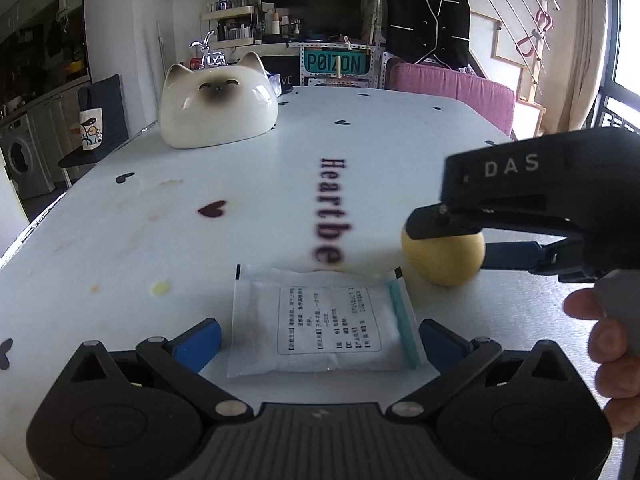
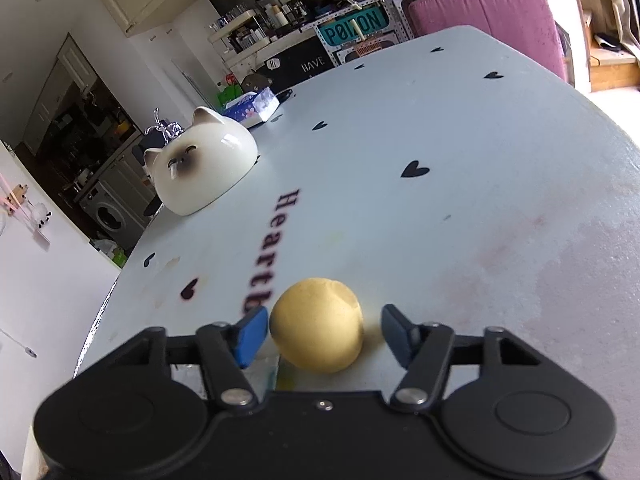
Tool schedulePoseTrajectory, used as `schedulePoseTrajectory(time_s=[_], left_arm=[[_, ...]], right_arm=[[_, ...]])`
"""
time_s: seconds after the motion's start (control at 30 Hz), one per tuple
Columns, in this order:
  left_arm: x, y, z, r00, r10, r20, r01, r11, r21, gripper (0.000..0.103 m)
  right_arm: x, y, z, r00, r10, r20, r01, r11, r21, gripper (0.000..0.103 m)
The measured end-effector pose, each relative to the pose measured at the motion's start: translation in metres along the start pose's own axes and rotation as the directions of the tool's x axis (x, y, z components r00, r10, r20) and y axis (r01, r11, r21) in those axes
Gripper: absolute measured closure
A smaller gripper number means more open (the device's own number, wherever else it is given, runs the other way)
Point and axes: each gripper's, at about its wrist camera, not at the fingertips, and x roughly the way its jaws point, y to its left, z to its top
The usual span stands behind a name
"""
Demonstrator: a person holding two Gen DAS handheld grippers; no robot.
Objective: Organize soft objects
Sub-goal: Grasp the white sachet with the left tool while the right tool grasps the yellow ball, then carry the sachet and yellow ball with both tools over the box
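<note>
The table's printed word (image 1: 332,210) blurs and ends behind the white packet (image 1: 324,320) (its small label text is unreadable).

cat-shaped ceramic bowl (image 1: 218,106) upside down on tabletop (image 1: 400,152) | tissue box (image 2: 252,106) behind | pink chair (image 1: 456,88) at far edge

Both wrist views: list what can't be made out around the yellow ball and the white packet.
- Yellow ball: its underside and near side in the right wrist view, hidden by the right gripper body; whether the jaws touch it is unclear.
- White packet: print too small and blurred in the left wrist view; its near edge lies behind the left gripper.
- Table lettering: blurred, cut off by the packet.
</note>
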Motion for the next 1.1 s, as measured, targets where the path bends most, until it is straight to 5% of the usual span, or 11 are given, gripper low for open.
schedulePoseTrajectory(time_s=[0.07, 0.57, 0.83, 1.1], left_arm=[[0.001, 0.002, 0.000, 1.000, 0.010, 0.002, -0.010, 1.000, 0.003, 0.000], [0.004, 0.009, 0.002, 1.000, 0.017, 0.005, -0.017, 1.000, -0.007, 0.000], [0.001, 0.012, 0.004, 1.000, 0.002, 0.015, -0.002, 1.000, 0.008, 0.020], [-0.002, 0.008, 0.002, 0.999, -0.032, 0.022, 0.031, 0.999, 0.032, 0.022]], right_arm=[[0.000, -0.002, 0.000, 1.000, 0.027, -0.003, -0.027, 1.000, 0.017, 0.052], [-0.005, 0.009, -0.004, 1.000, 0.002, 0.029, -0.001, 0.998, -0.055, 0.065], [-0.006, 0.011, -0.004, 1.000, -0.001, 0.030, 0.002, 0.998, -0.060, 0.066], [-0.012, 0.016, -0.003, 0.999, -0.008, 0.051, 0.013, 0.996, -0.093, 0.067]])
